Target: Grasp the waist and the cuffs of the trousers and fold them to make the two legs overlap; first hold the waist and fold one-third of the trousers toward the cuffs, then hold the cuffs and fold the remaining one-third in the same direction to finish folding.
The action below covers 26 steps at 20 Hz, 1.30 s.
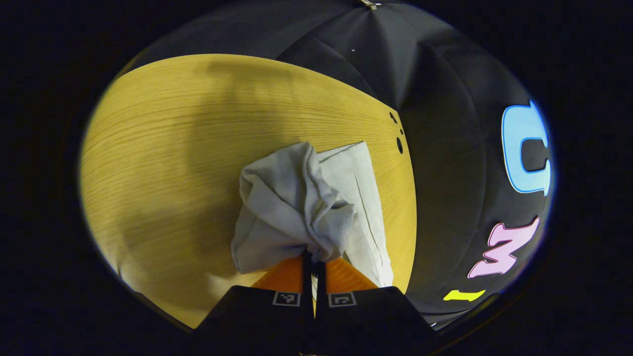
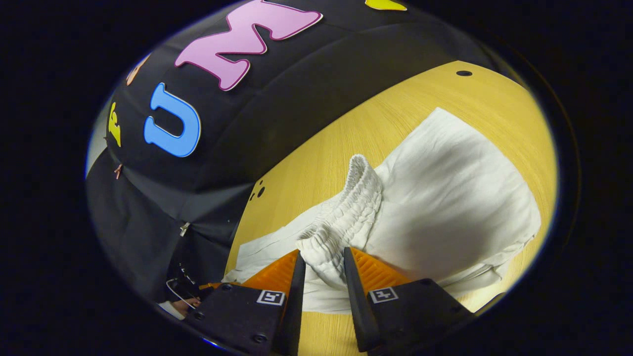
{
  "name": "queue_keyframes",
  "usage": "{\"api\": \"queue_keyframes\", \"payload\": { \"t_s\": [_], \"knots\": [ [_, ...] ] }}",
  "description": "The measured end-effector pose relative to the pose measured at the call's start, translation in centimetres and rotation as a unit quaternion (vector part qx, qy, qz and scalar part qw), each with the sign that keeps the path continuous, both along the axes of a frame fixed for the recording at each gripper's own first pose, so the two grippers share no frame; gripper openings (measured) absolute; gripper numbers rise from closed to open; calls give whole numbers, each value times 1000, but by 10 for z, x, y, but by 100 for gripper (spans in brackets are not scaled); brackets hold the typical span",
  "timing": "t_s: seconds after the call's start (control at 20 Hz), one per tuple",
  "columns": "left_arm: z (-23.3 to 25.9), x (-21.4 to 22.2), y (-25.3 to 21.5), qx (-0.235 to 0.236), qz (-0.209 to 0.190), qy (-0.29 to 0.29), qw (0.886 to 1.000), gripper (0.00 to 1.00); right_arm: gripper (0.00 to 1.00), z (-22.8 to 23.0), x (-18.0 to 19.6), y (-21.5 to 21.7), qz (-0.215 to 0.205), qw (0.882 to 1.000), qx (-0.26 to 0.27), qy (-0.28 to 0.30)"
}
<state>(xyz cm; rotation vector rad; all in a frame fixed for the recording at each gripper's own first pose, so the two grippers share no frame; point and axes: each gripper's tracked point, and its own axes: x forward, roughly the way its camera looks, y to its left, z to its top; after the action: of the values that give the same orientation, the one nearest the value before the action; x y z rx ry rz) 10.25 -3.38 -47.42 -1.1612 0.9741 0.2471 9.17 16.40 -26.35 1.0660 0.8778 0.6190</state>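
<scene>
Pinched tight in my left gripper [image 1: 313,261] is a bunched fold of the white cotton trousers [image 1: 296,207]; its two fingers sit almost together with only the cloth between them. From that grip the fabric balloons upward in a crumpled mass, and to its right a flatter strip with a stitched seam runs along the yellow wood-grain table [image 1: 173,163]. Near the table's far right edge I see three small dark holes [image 1: 398,141]. Over to the right gripper view: at the lower left, a hand [image 2: 185,302] peeks in beside the gripper body. My right gripper [image 2: 321,264] has its fingers set around the gathered elastic waistband [image 2: 353,207], which stands up in a ruffled ridge; the band fills the gap, both fingers pressing its sides. Rightward, the trouser cloth spreads smooth across the table toward its near edge.
</scene>
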Motion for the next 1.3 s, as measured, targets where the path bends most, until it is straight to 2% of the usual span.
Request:
{"api": "queue_keyframes", "payload": {
  "t_s": [0.05, 0.1, 0.15, 0.25, 0.3, 0.35, 0.5, 0.7, 0.9, 1.1, 1.3],
  "knots": [
    [0, 0, 1, -3, 3, -2, 1000, 6, 37, 10, 0, -8, 3, 1000, 13, -2],
    [0, 0, 2, -8, 8, -3, 1000, 6, 57, 28, -1, -21, 7, 999, 33, -9],
    [0, -1, 1, -14, 14, -3, 1000, 6, 68, 48, -3, -31, 11, 998, 59, -14],
    [0, -1, 2, -23, 22, -1, 999, 6, 77, 92, -19, -50, 23, 995, 98, -16],
    [0, -2, 3, -24, 21, -1, 1000, 6, 77, 108, -29, -55, 30, 994, 104, -15],
    [1, -2, 3, -22, 19, -2, 1000, 6, 77, 101, -35, -44, 34, 994, 103, -13],
    [13, 8, 3, -40, 32, -21, 998, 6, 77, 89, -44, -66, 32, 995, 98, 2],
    [31, 18, 4, -70, 69, -42, 994, 6, 77, 73, -48, -124, -9, 994, 106, 38],
    [54, 24, -3, -51, 73, -63, 994, 6, 77, 60, -50, -190, -64, 990, 112, 60],
    [95, 46, -28, -50, 64, -108, 991, 6, 77, 40, -57, -252, -113, 985, 108, 76],
    [122, 55, -60, -19, 14, -132, 991, 6, 77, 21, -64, -304, -169, 976, 106, 91]
  ]
}}
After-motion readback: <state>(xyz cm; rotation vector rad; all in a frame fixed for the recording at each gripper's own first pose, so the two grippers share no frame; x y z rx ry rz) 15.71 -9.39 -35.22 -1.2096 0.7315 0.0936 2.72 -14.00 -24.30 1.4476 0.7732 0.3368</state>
